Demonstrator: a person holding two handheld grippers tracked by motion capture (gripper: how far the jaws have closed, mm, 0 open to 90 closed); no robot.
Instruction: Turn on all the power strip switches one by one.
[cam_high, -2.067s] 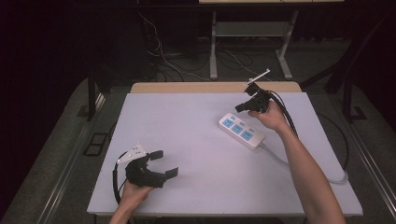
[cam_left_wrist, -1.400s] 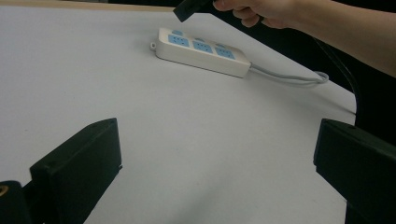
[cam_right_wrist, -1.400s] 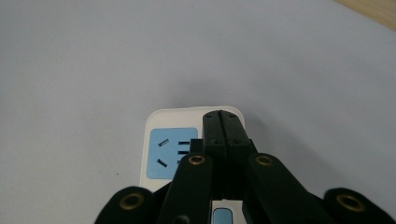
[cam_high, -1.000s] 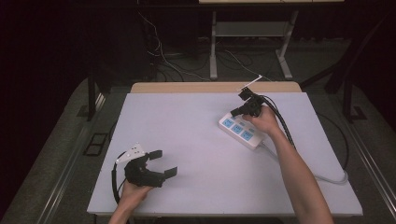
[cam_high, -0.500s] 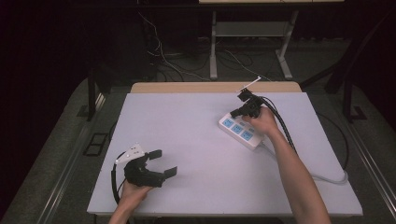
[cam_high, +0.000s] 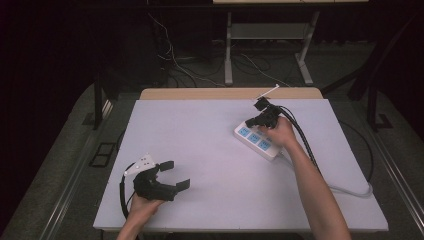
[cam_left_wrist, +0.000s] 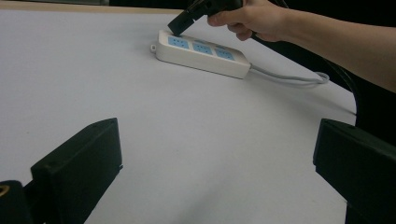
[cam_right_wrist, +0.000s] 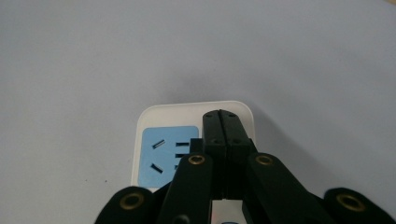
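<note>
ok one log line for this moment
right gripper: shut, tips at power strip end socket | left gripper: open, holds nothing, above table

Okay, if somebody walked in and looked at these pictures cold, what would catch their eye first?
Probably the white power strip with its blue socket faces, lying on the right half of the pale table. The right tool is poised over its far end, jaws shut together with nothing between them, tips above the end socket. At the near left, the left tool rests with its jaws wide open, well away from the strip.
</note>
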